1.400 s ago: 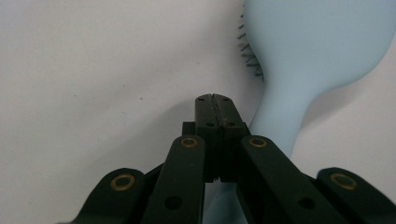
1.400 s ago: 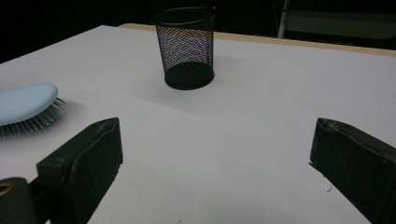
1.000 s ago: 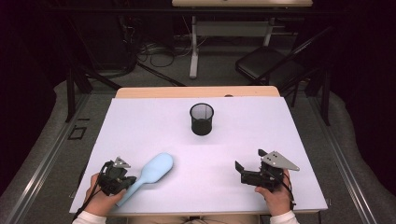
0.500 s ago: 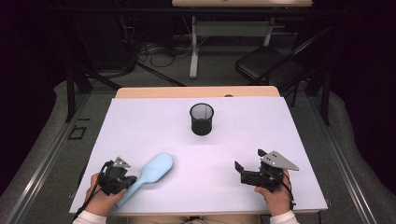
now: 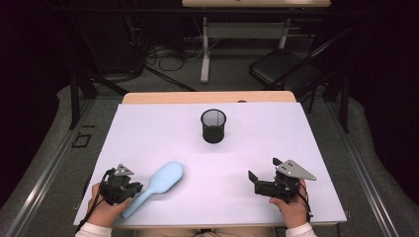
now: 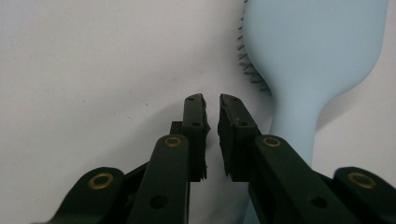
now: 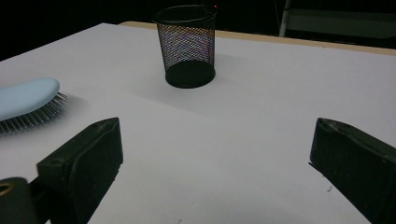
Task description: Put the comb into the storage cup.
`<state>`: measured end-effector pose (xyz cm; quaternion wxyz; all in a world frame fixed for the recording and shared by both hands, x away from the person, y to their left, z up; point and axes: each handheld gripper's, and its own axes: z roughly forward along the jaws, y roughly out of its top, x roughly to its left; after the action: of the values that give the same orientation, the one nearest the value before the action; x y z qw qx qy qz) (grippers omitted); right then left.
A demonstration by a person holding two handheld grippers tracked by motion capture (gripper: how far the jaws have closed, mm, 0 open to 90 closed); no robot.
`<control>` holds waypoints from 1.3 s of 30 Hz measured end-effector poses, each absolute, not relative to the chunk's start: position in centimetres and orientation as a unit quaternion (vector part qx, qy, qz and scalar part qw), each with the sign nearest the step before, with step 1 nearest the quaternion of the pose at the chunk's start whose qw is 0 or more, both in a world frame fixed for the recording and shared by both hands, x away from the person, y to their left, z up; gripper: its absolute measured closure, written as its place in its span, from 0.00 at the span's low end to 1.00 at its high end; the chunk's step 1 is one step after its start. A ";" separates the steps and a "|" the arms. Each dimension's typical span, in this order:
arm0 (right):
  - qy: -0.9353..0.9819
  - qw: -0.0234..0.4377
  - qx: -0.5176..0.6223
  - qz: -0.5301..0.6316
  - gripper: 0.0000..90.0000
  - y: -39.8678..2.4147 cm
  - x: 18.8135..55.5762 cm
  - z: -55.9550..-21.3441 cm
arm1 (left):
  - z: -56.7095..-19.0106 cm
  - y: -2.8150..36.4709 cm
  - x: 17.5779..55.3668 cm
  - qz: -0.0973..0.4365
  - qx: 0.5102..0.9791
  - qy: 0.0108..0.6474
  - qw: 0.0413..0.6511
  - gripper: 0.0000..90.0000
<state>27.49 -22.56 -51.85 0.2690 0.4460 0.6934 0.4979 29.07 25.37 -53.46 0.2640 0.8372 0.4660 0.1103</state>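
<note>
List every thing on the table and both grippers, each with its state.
hairbrush: lying flat, bristles down, not gripped.
mesh cup: upright, looks empty.
left gripper: jaws have just been opening, narrow gap, nothing between them, handle beside them.
right gripper: jaws wide open, nothing between them.
table: white top.

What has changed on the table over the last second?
Almost nothing. The left gripper has just been opening its jaws a little; a narrow gap shows between them with nothing in it, and the brush lies beside them, not held. The brush, the mesh cup and the right gripper, jaws wide open, are where they were. Both hands kept still.
</note>
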 end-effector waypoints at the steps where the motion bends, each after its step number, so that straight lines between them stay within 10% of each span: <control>1: 0.693 0.268 0.447 0.498 0.02 -22.6 27.5 -51.8 | -53.4 25.4 29.1 0.112 0.836 0.467 0.267 0.88; 39: 0.692 0.269 0.448 0.498 0.03 -22.6 27.5 -51.9 | -51.6 27.2 28.8 0.133 0.787 0.485 0.357 0.48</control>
<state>27.51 -22.61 -51.87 0.2695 0.4480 0.6921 0.4976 28.84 27.22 -51.59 0.3568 0.7872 0.4853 0.1326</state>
